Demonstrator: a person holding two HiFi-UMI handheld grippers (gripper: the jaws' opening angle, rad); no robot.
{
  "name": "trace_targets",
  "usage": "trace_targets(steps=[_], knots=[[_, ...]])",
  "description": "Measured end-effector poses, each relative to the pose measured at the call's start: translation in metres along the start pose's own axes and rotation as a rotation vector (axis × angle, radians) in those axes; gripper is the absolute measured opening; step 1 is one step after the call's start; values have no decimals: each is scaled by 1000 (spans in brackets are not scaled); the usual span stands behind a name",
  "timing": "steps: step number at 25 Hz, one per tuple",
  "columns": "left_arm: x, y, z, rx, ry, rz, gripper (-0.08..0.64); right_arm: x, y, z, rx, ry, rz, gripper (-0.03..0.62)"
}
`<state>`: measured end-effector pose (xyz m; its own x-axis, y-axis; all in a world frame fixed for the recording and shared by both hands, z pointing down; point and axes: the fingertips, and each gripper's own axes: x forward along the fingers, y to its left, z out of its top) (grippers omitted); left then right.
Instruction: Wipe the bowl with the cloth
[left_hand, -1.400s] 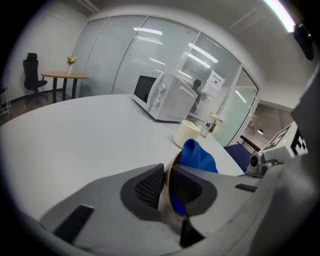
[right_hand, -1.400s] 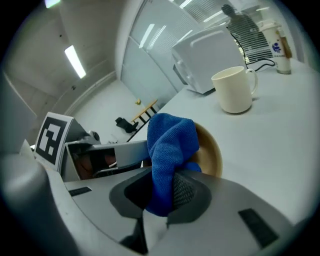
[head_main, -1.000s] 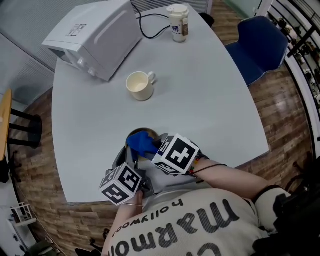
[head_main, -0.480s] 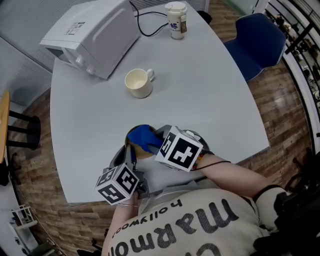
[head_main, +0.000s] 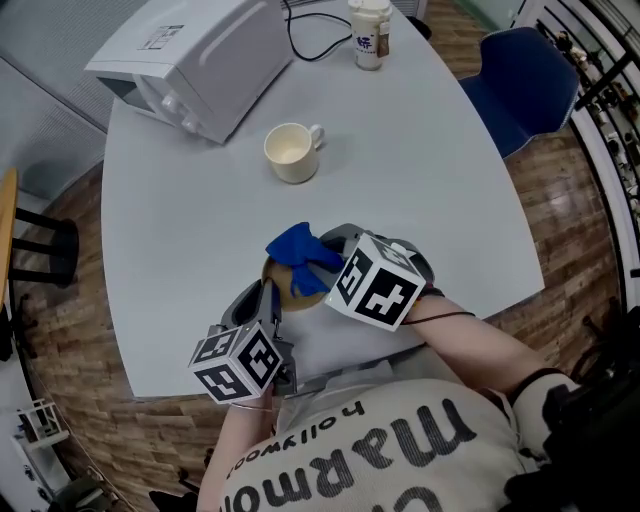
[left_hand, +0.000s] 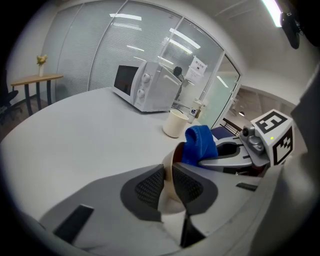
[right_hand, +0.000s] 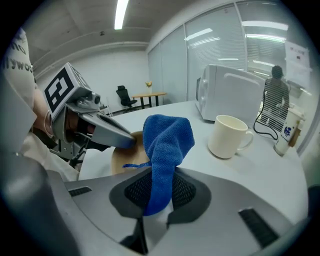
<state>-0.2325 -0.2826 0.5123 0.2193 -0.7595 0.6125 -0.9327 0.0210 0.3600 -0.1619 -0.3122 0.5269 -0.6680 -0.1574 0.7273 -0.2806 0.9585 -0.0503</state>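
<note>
A tan bowl (head_main: 287, 285) sits tilted at the near edge of the grey table (head_main: 180, 260). My left gripper (head_main: 268, 303) has its pads on either side of the bowl's rim (left_hand: 171, 170); its jaws are opening, with the rim still between them. My right gripper (right_hand: 157, 192) is shut on a blue cloth (right_hand: 167, 142), which sticks up in a bunch. In the head view the cloth (head_main: 300, 247) hangs over the bowl's far rim, just above the inside of the bowl.
A cream mug (head_main: 292, 152) stands mid-table beyond the bowl. A white microwave (head_main: 200, 50) is at the far left, with a black cable and a white jar (head_main: 371, 30) at the far edge. A blue chair (head_main: 520, 85) stands to the right.
The right gripper has drawn the cloth up and away from the bowl's hollow toward its far rim, so more of the bowl's inside shows. The left gripper stays on the rim.
</note>
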Motion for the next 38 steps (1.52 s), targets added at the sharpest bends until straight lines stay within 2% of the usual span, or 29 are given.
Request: trace_targets(steps=[5,9,12,14,17,19,21,24,26,30,34,38], knots=[[2,10,-6,-28,24,-41,67,4,-7,14,-1,-42,-80,61],[-4,11,-12,-50,76,-98,69,-4,-3,32,41,-97,-139,61],[-14,16,-16,-128,123,-129,64,-18,0,50,120,-157,-180,61],[-20,22,-13,-183,123,-146,63,-22,1,60,135,-179,-219,61],[-28,33,-17,-192,141,-125,58,-34,0,75,163,-258,-297,61],[-31,42,-28,-217,174,-93,58,-43,4,84,221,-336,-292,61],[-28,49,-34,-256,197,-85,58,-55,6,97,302,-444,-240,61],[-18,59,-31,-258,178,-90,58,-86,5,115,426,-634,-188,61],[-15,65,-29,-245,150,-99,58,-106,7,115,468,-689,-197,61],[-8,76,-32,-263,149,-78,58,-134,12,98,469,-661,-280,61],[-5,72,-32,-297,121,-121,77,-150,24,80,514,-648,-283,61],[-8,65,-20,-300,70,-192,234,-163,30,73,535,-670,-303,61]])
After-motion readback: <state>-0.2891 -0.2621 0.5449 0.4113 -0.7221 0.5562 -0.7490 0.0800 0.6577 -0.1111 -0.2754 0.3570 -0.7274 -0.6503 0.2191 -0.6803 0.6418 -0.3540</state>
